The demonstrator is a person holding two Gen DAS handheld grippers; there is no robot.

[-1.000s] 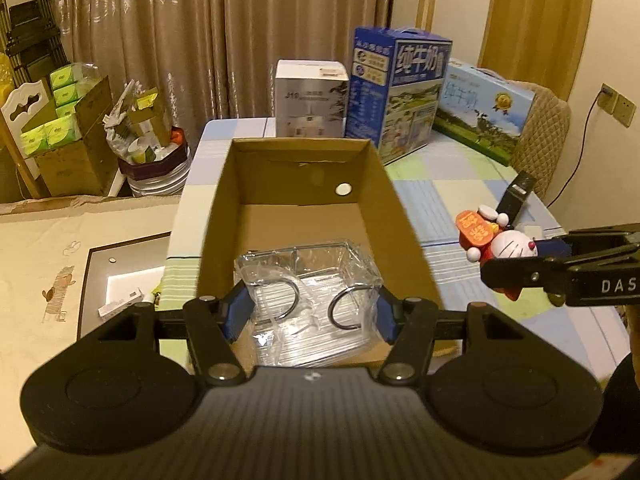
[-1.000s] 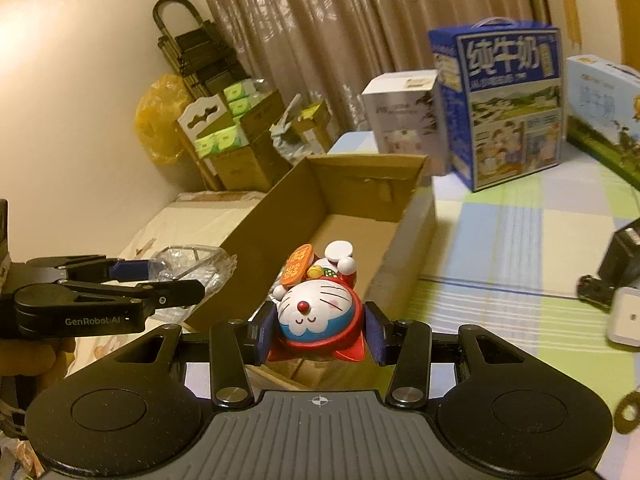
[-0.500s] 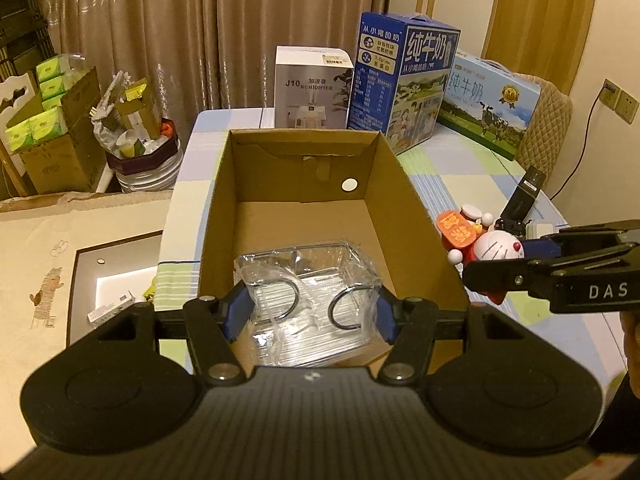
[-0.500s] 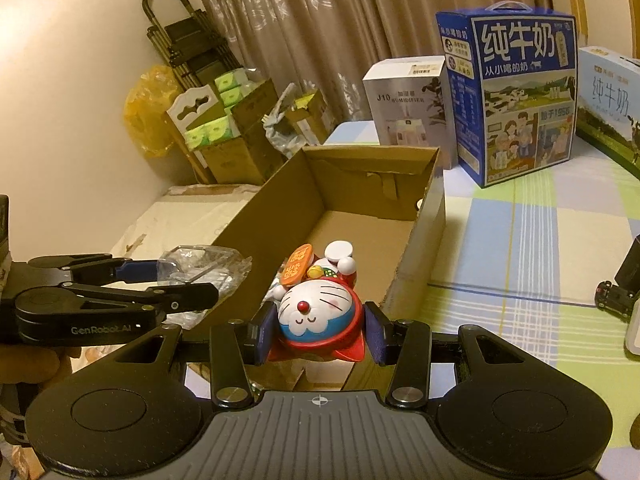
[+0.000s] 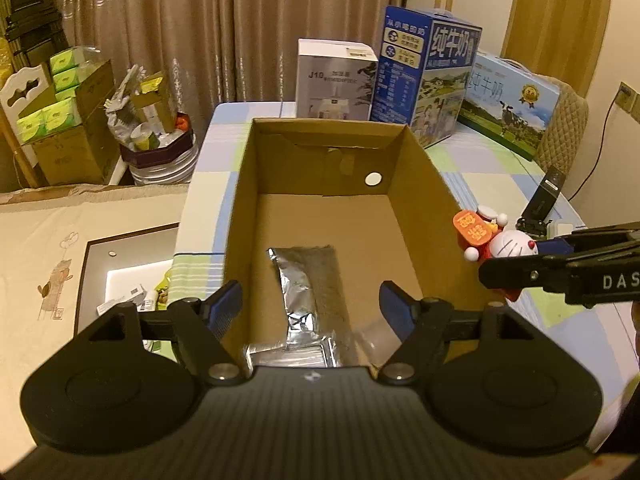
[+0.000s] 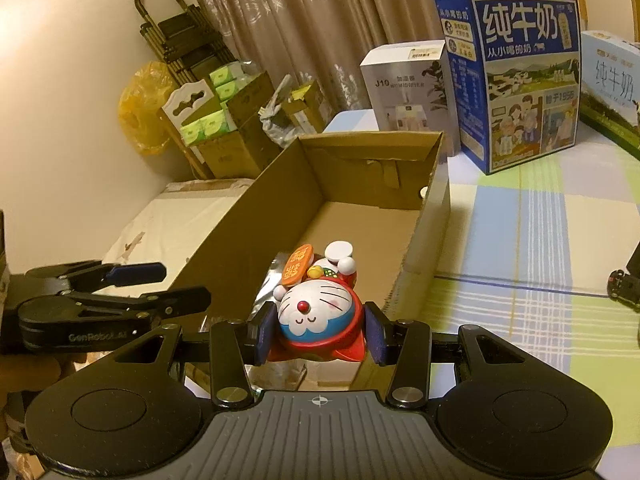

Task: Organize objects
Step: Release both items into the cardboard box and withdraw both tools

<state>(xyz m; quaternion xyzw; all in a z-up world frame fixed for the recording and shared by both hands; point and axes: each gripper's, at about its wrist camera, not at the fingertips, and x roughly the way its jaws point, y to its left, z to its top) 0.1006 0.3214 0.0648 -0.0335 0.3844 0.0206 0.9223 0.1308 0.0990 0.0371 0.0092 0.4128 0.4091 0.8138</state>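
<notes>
An open cardboard box (image 5: 420, 184) stands on the checked tablecloth. My left gripper (image 5: 312, 300) hangs over its near end, jaws opening and touching nothing. Below it a clear, silvery wrapped packet (image 5: 308, 292) lies on the box floor. My right gripper (image 6: 320, 334) is shut on a red, white and blue cat figurine (image 6: 316, 312) holding an orange sign, above the box's near right corner (image 6: 400, 280). In the left wrist view the figurine (image 5: 504, 244) and the right gripper (image 5: 516, 260) sit just outside the box's right wall. In the right wrist view the left gripper (image 6: 182, 282) is at the left.
A white humidifier carton (image 5: 336, 80), a blue milk carton (image 5: 428, 76) and a flat milk case (image 5: 512, 100) stand behind the box. A black device (image 5: 544, 196) lies on the table at the right. Cartons and a bin (image 5: 156, 148) crowd the floor at the left.
The left jaws spread apart and the clear packet dropped from them onto the box floor. Both grippers moved forward and down toward the box; the figurine stays gripped.
</notes>
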